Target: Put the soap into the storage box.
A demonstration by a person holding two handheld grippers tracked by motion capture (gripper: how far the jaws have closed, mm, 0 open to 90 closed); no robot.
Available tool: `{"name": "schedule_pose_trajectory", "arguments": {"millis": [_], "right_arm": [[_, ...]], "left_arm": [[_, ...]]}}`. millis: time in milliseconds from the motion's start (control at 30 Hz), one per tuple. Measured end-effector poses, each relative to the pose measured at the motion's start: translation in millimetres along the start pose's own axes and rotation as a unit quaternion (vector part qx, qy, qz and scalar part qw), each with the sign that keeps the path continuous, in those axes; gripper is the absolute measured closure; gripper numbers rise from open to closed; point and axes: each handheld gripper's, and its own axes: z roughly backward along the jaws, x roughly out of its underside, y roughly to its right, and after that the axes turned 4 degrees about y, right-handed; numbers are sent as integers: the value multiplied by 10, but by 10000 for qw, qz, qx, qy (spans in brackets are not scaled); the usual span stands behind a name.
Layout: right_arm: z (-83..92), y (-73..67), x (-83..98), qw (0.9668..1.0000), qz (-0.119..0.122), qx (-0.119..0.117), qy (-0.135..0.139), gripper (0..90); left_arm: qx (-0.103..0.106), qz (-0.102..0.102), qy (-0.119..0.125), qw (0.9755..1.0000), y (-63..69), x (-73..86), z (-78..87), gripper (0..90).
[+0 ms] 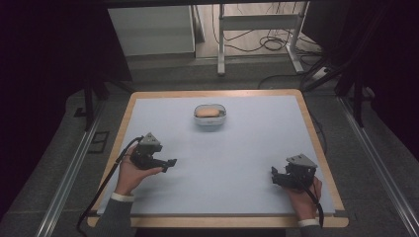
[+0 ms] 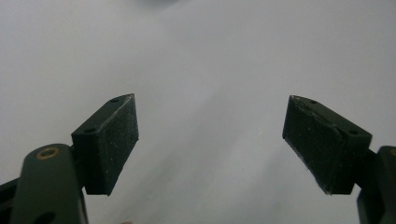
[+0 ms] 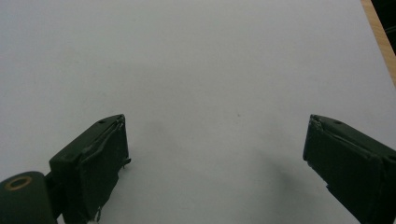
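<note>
left gripper point(image 1: 170, 163): jaws wide apart, nothing between them, over bare table point(image 1: 237, 163) | right gripper point(image 1: 274, 177): jaws wide apart, holding nothing | bowl point(image 1: 211, 116): holds a tan lump, far middle of table, well apart from both

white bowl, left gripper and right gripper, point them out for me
white bowl point(image 1: 219, 121), high view, on its near rim
left gripper point(image 1: 169, 163), high view, between its open fingers
right gripper point(image 1: 274, 176), high view, between its fingers
</note>
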Motion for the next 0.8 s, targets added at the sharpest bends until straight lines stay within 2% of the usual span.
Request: {"name": "schedule_pose_trajectory", "arguments": {"millis": [33, 133, 167, 233, 333, 633, 800], "right_arm": [[1, 0, 0, 10000, 6, -8, 5, 66], [1, 0, 1, 10000, 9, -8, 10, 66], [2, -1, 0, 10000, 7, -11, 13, 66], [2, -1, 1, 10000, 14, -21, 15, 65], [12, 4, 3, 10000, -5, -60, 53, 66], [22, 18, 7, 9998, -37, -139, 117, 65], [25, 23, 7, 9997, -56, -183, 125, 64]], "left_arm": [[12, 81, -7, 10000, -14, 77, -2, 184], [-3, 168, -9, 9999, -31, 152, -6, 185], [-47, 213, -85, 9997, -50, 206, -22, 185], [-107, 220, -122, 9996, -62, 236, -28, 185], [-26, 239, -91, 9997, -67, 258, -21, 184], [-11, 204, -209, 9996, -45, 281, -81, 176], [26, 183, -189, 9997, -36, 284, -63, 168]]}}
